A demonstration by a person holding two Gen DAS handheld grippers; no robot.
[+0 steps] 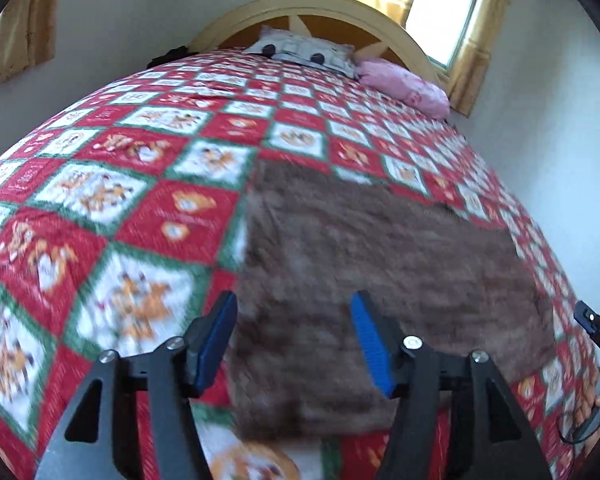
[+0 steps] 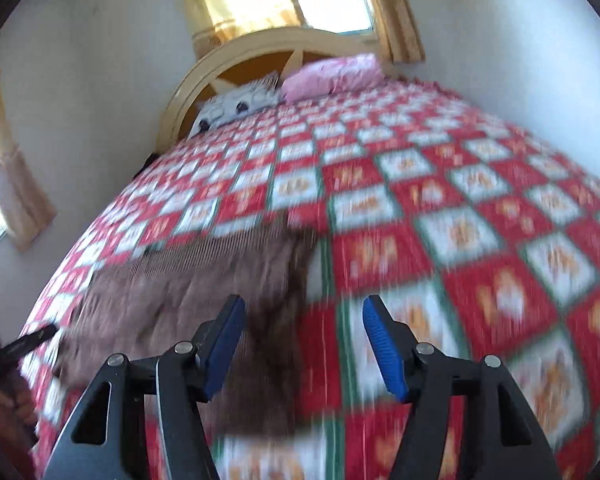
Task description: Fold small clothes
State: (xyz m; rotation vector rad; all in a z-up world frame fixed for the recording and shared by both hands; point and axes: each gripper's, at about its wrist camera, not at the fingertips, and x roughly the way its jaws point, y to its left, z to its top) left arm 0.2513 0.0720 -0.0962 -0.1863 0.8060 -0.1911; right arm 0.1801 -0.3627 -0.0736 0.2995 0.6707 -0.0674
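My left gripper (image 1: 294,344): fingers spread wide, nothing between the blue pads (image 1: 370,344). It hangs over the near left part of the brown cloth (image 1: 380,264). My right gripper (image 2: 304,346): equally wide apart, empty, poised over the cloth's near right edge, with quilt showing between the pads.

The cloth lies spread flat on the red-and-white checked quilt (image 1: 120,216), on the near half of the bed, roughly rectangular. No fold visible in it yet, so far as blur allows.

Handling, my guess: fuzzy, towel-like pile, soft and limp, light. It will sag and drape once lifted, not hold a shape. The nap should grip the ribbed pads well; the risk is pinching quilt along with it. Best hold: the two near corners, one per gripper, taken right at the edge so only one layer comes up.

Left view shows nearly the whole cloth, including its far edge and right-hand corner, plus my other tool at the right rim. Right view shows only the cloth's right side (image 2: 188,292), heavily smeared, but gives the bare quilt to its right, where the left view is cut short. Both show the headboard (image 1: 308,8), a patterned pillow (image 1: 300,50) and a pink pillow (image 1: 404,84) at the far end.
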